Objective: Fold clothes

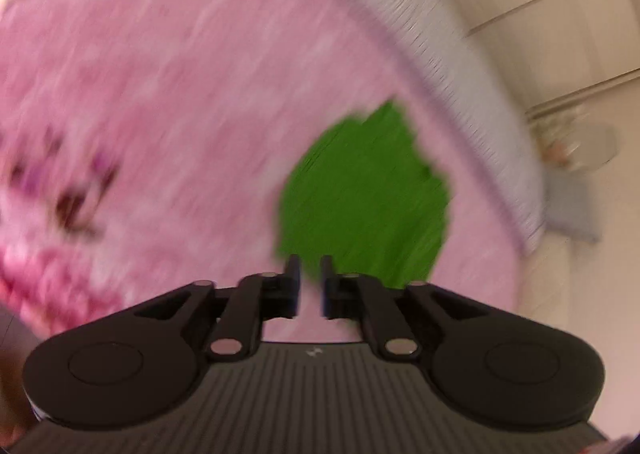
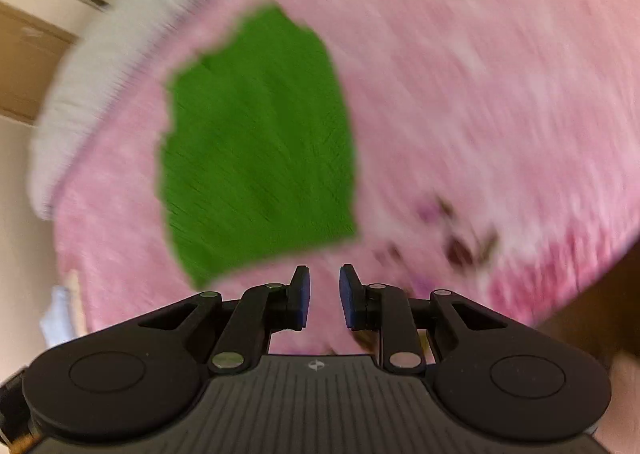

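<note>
A bright green garment [image 1: 364, 193] lies flat on a pink bed cover [image 1: 180, 93]. Both views are motion-blurred. In the left wrist view my left gripper [image 1: 311, 266] hovers at the garment's near edge, its jaws slightly apart with nothing between them. In the right wrist view the green garment [image 2: 256, 141] lies ahead and to the left of my right gripper [image 2: 324, 278], which is open and empty above the pink cover [image 2: 480, 93], just short of the garment's near edge.
The bed's white mattress side [image 1: 460, 65] runs along the far edge, with pale floor [image 1: 540, 5] beyond. A dark floral print [image 2: 460, 242] marks the cover near my right gripper. A brown box [image 2: 24, 65] stands on the floor at left.
</note>
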`<move>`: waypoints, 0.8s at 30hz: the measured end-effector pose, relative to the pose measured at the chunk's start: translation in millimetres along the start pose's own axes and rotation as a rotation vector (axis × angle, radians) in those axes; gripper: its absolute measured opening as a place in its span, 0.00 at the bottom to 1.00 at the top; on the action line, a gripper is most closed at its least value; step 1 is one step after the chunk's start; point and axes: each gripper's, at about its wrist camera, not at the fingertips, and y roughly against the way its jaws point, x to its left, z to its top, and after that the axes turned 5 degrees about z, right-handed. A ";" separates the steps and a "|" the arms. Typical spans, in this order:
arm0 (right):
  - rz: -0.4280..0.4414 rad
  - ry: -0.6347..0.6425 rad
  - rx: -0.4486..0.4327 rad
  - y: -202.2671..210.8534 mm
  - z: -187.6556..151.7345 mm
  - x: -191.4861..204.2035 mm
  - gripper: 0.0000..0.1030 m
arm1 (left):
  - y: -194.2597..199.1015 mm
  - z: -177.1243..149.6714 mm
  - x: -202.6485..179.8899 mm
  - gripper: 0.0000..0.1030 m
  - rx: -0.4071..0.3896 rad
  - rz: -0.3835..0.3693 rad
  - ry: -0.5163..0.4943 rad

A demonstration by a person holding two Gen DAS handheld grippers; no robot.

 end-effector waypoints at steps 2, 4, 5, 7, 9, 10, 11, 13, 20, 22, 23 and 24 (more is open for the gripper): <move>0.004 -0.051 0.013 -17.9 -7.6 -14.4 0.29 | -26.2 -17.0 7.9 0.26 0.065 0.020 0.007; 0.018 -0.059 -0.002 -31.7 -14.6 -21.8 0.39 | -51.8 -24.9 7.3 0.29 0.102 0.033 -0.023; 0.025 -0.058 -0.019 -36.3 -21.3 -25.5 0.47 | -61.1 -26.8 6.6 0.31 0.113 0.028 -0.043; 0.048 -0.076 -0.042 -48.4 -29.2 -37.1 0.49 | -89.4 -25.0 1.6 0.35 0.127 0.035 -0.072; 0.081 -0.118 -0.051 -66.4 -34.3 -48.2 0.49 | -116.2 -20.5 2.1 0.41 0.128 0.009 -0.089; 0.098 -0.141 -0.058 -76.5 -34.8 -51.9 0.49 | -126.9 -15.8 2.2 0.42 0.127 0.001 -0.090; 0.113 -0.163 -0.068 -85.8 -34.5 -55.7 0.50 | -137.6 -11.0 2.4 0.42 0.125 -0.008 -0.090; 0.140 -0.193 -0.096 -104.4 -33.6 -63.3 0.50 | -158.3 0.0 4.9 0.45 0.119 -0.019 -0.085; 0.215 -0.246 -0.196 -149.4 -22.8 -74.5 0.51 | -222.9 32.3 23.5 0.57 0.145 -0.135 -0.035; 0.240 -0.252 -0.210 -161.2 -19.6 -74.4 0.51 | -240.3 40.4 29.8 0.58 0.157 -0.177 -0.017; 0.253 -0.252 -0.213 -167.7 -18.9 -73.5 0.51 | -247.3 41.3 32.0 0.58 0.166 -0.199 0.001; 0.256 -0.252 -0.213 -174.2 -18.4 -71.8 0.52 | -254.0 42.1 33.9 0.58 0.175 -0.221 0.019</move>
